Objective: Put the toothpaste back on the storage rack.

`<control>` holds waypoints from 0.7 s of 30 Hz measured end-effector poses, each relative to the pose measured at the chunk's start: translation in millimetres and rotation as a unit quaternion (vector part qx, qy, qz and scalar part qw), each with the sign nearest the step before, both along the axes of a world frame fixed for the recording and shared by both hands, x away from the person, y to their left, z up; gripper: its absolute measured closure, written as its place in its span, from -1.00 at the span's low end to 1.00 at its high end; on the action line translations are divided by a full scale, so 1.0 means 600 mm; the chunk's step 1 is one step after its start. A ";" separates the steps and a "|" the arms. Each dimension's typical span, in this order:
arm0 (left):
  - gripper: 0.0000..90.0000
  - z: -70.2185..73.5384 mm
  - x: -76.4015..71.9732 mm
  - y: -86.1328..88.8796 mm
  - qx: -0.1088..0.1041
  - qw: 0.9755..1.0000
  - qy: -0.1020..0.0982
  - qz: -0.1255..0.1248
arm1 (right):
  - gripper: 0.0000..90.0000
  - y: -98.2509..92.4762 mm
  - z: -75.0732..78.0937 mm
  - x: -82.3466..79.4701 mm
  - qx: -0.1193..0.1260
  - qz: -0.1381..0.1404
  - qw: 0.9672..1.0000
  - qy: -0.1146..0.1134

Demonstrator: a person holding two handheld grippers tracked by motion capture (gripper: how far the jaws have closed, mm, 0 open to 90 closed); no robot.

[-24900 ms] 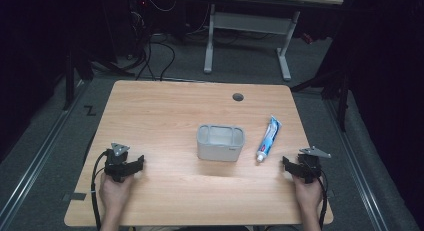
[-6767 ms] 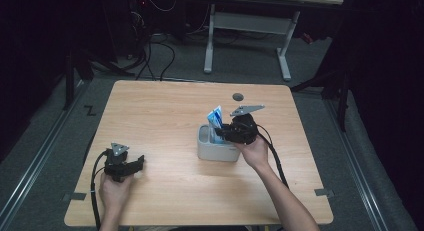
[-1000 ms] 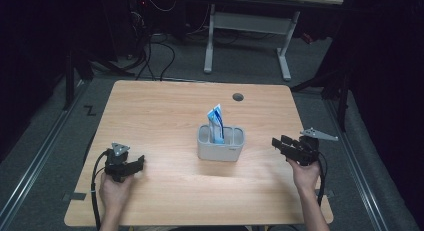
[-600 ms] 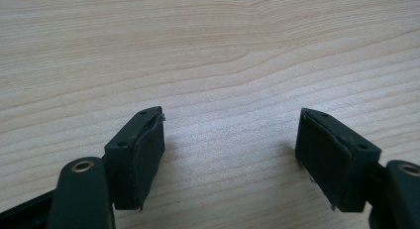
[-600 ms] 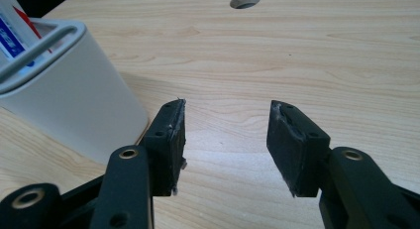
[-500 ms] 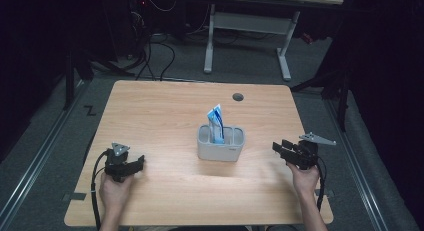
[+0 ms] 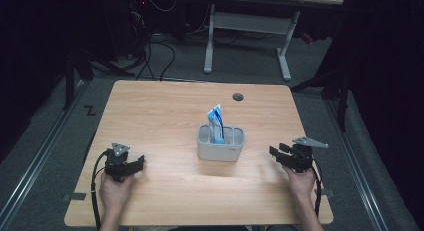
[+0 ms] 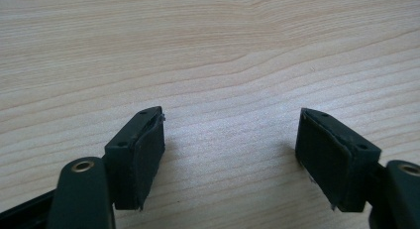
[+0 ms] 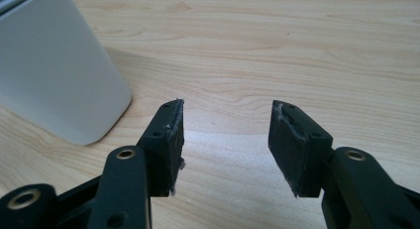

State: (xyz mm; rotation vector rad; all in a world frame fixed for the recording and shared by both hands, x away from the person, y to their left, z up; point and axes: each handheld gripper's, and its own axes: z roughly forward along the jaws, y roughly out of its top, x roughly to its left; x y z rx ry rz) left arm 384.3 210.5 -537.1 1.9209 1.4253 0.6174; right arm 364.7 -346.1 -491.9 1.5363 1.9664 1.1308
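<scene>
Since the tube point(image 7: 216, 122) already stands upright in the caddy point(image 7: 220, 150) mid-bench, the step in hand looks like parking. Both grippers, left point(image 7: 138, 162) and right point(image 7: 274, 153), have fingers apart and empty, the right's having just been opening; settle each low near the bench's front edge, well clear of the caddy.

Left gripper point(image 8: 230, 154), seen along its two black jaws, which are held wide apart with nothing between them. Worn pads point(image 8: 148, 154) are carried on the inner faces. Bare, pale wood-grain tabletop point(image 8: 208, 55) is seen beneath and beyond.
</scene>
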 end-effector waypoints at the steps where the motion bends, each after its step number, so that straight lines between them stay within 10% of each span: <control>1: -0.39 0.000 0.000 0.000 0.000 1.000 0.000 0.000 | 0.06 0.001 -0.004 0.000 -0.002 -0.002 1.000 0.003; 21: -0.39 0.000 0.000 0.000 0.000 1.000 0.000 0.000 | -0.04 0.029 -0.043 0.009 -0.071 0.004 0.997 0.021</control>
